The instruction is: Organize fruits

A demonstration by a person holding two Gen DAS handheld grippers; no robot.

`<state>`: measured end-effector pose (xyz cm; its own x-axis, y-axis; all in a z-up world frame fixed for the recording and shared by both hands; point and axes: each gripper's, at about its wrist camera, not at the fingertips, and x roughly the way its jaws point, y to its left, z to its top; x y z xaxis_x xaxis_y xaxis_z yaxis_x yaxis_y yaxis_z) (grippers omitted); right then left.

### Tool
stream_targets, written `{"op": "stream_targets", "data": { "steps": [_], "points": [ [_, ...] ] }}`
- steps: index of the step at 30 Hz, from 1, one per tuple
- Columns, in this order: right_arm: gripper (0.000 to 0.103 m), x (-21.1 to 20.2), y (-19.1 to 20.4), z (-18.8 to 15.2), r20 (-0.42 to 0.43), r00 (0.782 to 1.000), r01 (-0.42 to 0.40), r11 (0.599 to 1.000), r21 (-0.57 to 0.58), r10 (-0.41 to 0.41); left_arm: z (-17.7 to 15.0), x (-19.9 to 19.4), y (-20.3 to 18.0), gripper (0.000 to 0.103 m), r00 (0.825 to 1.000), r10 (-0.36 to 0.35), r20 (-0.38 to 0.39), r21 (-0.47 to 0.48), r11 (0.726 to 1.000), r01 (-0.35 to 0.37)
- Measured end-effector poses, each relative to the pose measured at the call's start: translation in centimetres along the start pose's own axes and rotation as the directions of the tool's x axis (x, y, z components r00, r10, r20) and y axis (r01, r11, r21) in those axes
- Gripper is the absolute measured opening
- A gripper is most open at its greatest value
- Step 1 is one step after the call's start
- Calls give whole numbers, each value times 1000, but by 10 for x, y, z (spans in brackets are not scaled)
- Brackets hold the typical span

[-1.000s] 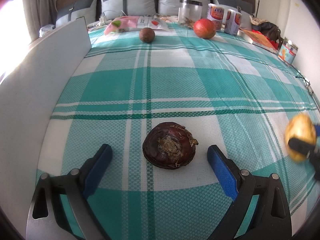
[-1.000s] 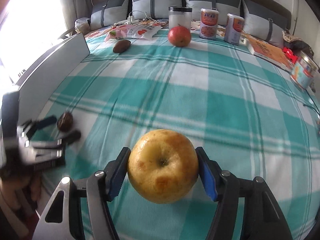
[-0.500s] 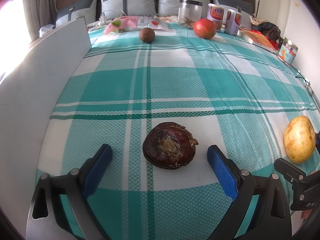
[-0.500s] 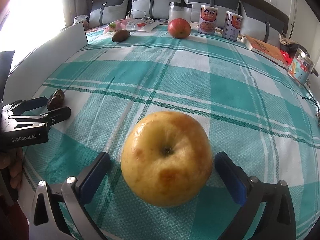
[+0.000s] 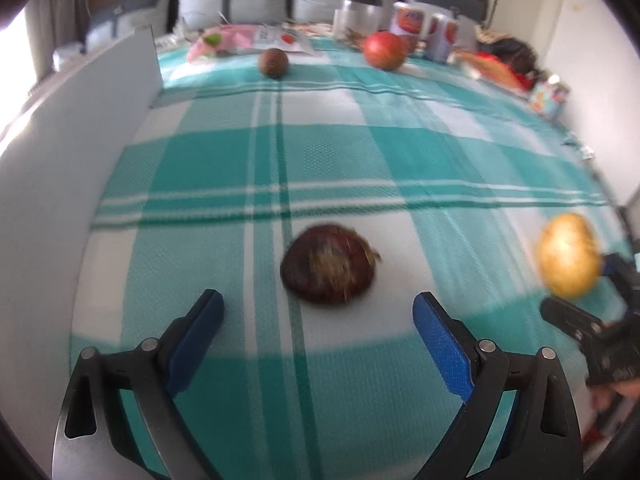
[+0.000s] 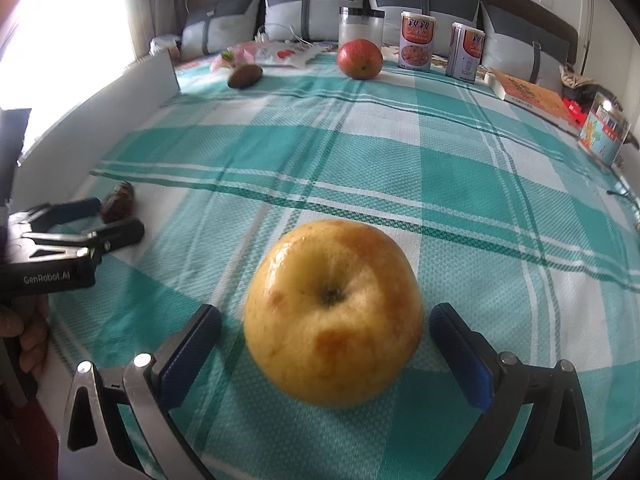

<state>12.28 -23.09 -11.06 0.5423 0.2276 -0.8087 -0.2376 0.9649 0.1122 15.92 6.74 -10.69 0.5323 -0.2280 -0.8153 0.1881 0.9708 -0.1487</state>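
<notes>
A yellow apple (image 6: 334, 312) rests on the teal checked cloth (image 6: 400, 168), between the wide-apart jaws of my right gripper (image 6: 324, 316); neither pad touches it. A dark purple mangosteen (image 5: 328, 268) lies on the cloth just ahead of my open left gripper (image 5: 316, 302), clear of both blue pads. The left wrist view shows the same apple (image 5: 568, 254) at the far right, with the right gripper (image 5: 596, 292) around it. From the right wrist, the left gripper (image 6: 100, 218) and mangosteen (image 6: 118, 206) appear at the left edge.
A red round fruit (image 6: 359, 59) and a brown fruit (image 6: 245, 76) lie at the far end. Behind them stand a clear jar (image 6: 361, 26) and two cans (image 6: 415, 40). A book (image 6: 528, 96) and a tin (image 6: 604, 132) sit right. A white board (image 5: 80, 120) walls the left.
My right gripper has opened and let go of the yellow apple, which now sits on the cloth. My left gripper has tilted slightly, and the mangosteen sits a little further from its pads.
</notes>
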Motion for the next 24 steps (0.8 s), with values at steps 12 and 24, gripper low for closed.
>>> {"op": "stream_targets", "data": {
  "steps": [12, 24],
  "points": [
    [103, -26, -16, 1, 28, 999, -34, 997, 68, 32, 11, -1, -1, 90, 999, 48, 24, 50, 997, -50],
    [65, -10, 2, 36, -123, 992, -3, 1000, -25, 0, 10, -37, 0, 44, 1000, 13, 27, -44, 999, -12]
  ]
}}
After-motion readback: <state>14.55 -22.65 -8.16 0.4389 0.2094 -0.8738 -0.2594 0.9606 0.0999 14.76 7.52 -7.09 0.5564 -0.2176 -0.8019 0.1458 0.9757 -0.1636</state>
